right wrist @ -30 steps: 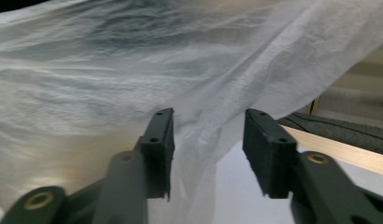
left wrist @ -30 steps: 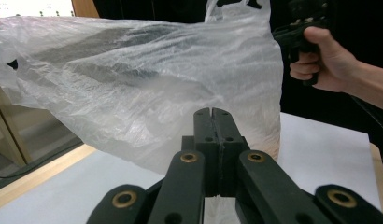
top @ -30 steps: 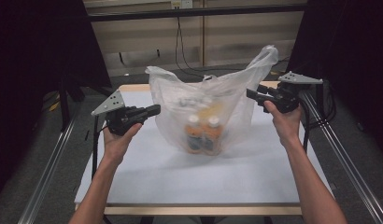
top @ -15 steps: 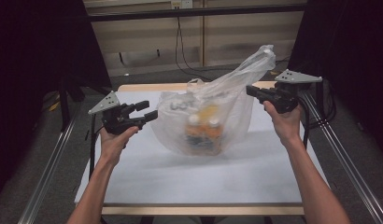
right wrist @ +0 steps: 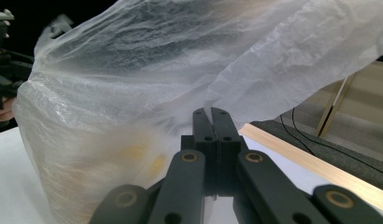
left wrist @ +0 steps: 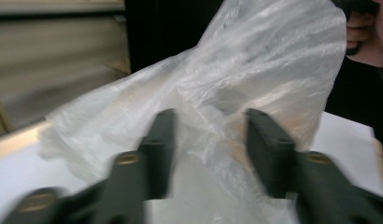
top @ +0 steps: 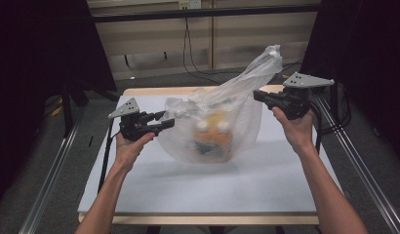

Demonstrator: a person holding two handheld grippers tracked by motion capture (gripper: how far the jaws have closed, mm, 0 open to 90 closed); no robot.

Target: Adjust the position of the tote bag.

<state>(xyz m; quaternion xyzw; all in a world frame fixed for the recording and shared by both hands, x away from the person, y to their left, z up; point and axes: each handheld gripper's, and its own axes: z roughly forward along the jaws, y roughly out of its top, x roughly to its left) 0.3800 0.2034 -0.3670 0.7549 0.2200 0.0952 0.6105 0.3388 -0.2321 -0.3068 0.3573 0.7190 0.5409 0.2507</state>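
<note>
Between your two tongs hangs the plastic bag (top: 215, 129), thin and translucent, its bottom resting on the white table (top: 212, 187). Your right gripper (top: 258, 94) has its jaws pressed together on the bag's film; in the right gripper view the closed tips (right wrist: 211, 116) sit right at the plastic, and one handle of the bag (top: 266, 61) rises just above and ahead of them. Your left gripper (top: 165, 120) stands with jaws spread wide, nothing clamped; in the left gripper view the bag's crumpled edge (left wrist: 213, 98) lies ahead of and partly between the two jaws, whether touching them cannot be told through the blur. Inside the bag, orange and white items (top: 211, 132) show through the film, low down, between the two tongs, too blurred to name. Your left hand (top: 131, 148) grips below its tong, your right hand (top: 295, 129) likewise.
</note>
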